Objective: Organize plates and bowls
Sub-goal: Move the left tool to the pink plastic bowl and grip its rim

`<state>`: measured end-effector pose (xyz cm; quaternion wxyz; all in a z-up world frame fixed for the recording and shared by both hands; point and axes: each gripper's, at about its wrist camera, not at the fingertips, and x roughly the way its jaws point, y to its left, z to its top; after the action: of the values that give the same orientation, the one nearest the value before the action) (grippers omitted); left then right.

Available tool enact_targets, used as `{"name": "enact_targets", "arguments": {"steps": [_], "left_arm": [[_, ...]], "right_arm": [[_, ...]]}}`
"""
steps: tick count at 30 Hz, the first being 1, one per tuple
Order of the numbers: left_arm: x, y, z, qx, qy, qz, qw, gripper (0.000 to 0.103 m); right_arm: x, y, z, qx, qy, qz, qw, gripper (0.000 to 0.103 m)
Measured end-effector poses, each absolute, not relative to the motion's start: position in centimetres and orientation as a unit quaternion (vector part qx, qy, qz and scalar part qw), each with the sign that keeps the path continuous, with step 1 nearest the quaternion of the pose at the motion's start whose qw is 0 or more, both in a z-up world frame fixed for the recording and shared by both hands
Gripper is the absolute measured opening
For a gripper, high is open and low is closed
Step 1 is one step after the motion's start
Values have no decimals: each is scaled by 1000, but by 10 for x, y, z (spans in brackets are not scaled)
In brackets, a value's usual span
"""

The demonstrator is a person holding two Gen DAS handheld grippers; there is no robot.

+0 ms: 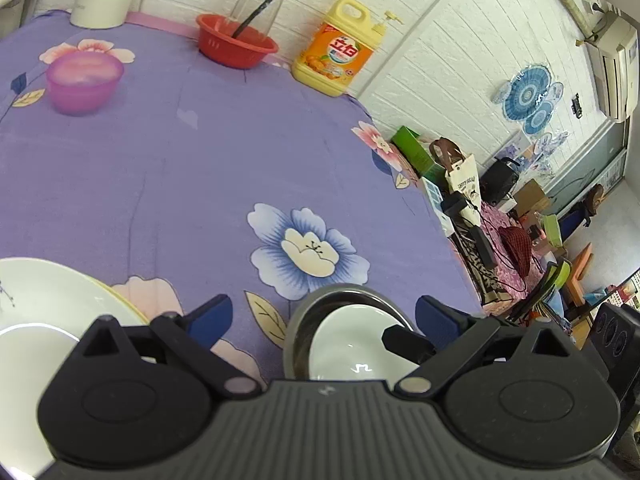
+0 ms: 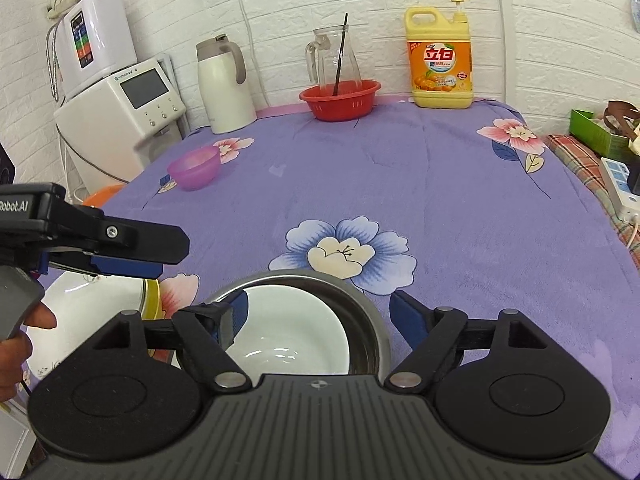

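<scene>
**Both grippers open, bowls nested**

The right gripper (image 2: 316, 316) stood wide, empty, straddling the white ceramic bowl (image 2: 296, 332) nested in the round steel bowl (image 2: 372, 320) at lower centre. The left gripper (image 1: 324, 320) was spread and empty too. The white plate (image 2: 92, 304) on its yellow-rimmed plate (image 2: 154, 300) lay lower left, nearer the left. The purple floral cloth (image 2: 360, 180) beyond lay clear up to the purple plastic bowl (image 2: 194, 168).

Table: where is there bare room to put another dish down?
The wide middle of the cloth, between the purple bowl, red basket and metal bowl, is bare. The near edge is crowded: plates beside the nested bowls.
</scene>
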<state>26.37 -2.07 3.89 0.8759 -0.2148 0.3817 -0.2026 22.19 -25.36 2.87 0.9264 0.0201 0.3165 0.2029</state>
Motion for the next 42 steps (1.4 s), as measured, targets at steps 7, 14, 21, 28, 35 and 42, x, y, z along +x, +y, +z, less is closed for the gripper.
{"name": "enact_targets", "arguments": {"steps": [7, 14, 21, 28, 35, 42], "left_arm": [[262, -16, 45, -185, 364, -172, 896, 97], [262, 0, 64, -106, 324, -100, 935, 97], [272, 34, 73, -58, 298, -39, 952, 97], [303, 93, 69, 0, 287, 53, 956, 98], [359, 175, 61, -56, 317, 83, 943, 98], [433, 194, 36, -85, 347, 56, 932, 98]], "right_arm": [[231, -238, 26, 9, 327, 218, 919, 103], [245, -224, 30, 9, 340, 223, 914, 103], [272, -198, 33, 34, 358, 238, 902, 103], [312, -144, 34, 24, 403, 224, 887, 103], [354, -74, 31, -81, 378, 255, 886, 103], [421, -16, 13, -102, 368, 288, 878, 103]]}}
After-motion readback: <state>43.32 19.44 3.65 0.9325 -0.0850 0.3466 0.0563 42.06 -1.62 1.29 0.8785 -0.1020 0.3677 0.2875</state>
